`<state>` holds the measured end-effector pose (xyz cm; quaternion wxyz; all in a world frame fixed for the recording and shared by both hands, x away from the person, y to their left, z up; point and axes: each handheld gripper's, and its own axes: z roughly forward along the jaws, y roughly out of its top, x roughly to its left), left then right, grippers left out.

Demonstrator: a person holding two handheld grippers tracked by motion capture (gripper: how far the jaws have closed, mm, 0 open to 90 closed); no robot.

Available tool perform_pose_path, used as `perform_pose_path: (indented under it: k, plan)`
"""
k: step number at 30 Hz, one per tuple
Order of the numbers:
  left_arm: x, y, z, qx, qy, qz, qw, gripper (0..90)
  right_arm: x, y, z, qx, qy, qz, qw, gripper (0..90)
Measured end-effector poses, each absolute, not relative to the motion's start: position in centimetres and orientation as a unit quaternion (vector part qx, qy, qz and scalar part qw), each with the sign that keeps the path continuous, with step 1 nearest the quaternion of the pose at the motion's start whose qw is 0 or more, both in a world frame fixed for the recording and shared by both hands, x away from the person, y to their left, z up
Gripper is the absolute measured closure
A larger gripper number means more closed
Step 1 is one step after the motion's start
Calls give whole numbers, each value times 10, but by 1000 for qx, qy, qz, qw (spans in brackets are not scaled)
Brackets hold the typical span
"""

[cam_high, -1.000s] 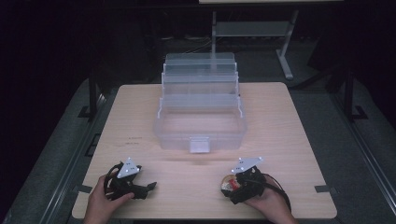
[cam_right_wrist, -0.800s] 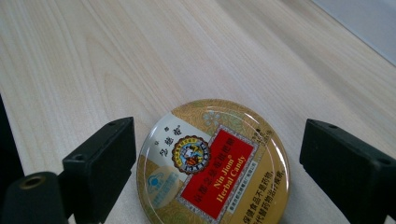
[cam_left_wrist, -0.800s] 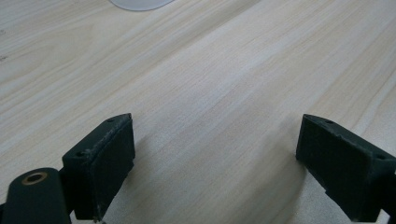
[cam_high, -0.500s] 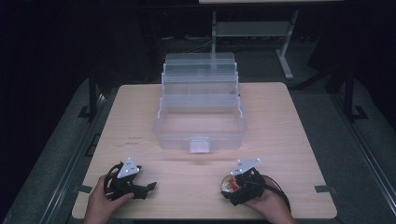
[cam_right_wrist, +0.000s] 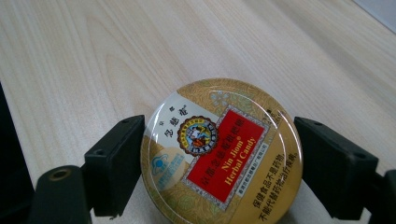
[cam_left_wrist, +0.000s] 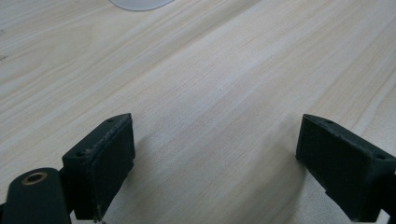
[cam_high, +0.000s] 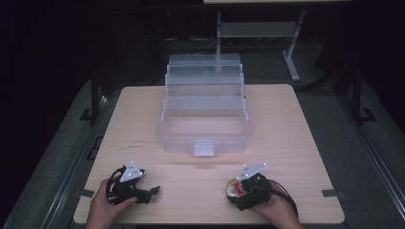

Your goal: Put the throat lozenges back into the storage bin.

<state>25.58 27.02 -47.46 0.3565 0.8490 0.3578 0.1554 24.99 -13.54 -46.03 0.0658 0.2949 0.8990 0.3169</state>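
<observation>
Right gripper view: jaws just closed, right gripper (cam_right_wrist: pixel 219 163) clamped on candy tin (cam_right_wrist: pixel 222 151), likely for clear box (cam_high: pixel 205 114); left gripper (cam_left_wrist: pixel 215 172) spread wide, idle over table (cam_left_wrist: pixel 210 70).

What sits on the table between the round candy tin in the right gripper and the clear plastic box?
Nothing: in the high view, bare wooden table separates the round gold candy tin, clamped by the right gripper, from the clear plastic tiered box.

We hold a black left gripper (cam_high: pixel 152 192) and a black right gripper (cam_high: pixel 235 190), each topped by a grey three-cornered plate and trailing a black cable. Their jaws are blocky black pads with small screw holes; a brass-ringed hole sits beside each near-left pad.
</observation>
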Motion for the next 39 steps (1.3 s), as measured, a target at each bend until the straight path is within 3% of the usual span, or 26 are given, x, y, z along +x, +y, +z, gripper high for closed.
perform_pose_path:
  k: [39]
  plan:
    - [256,270,-475,849,358,155,357,108,255,-151,-451,310,893,318,79,198]
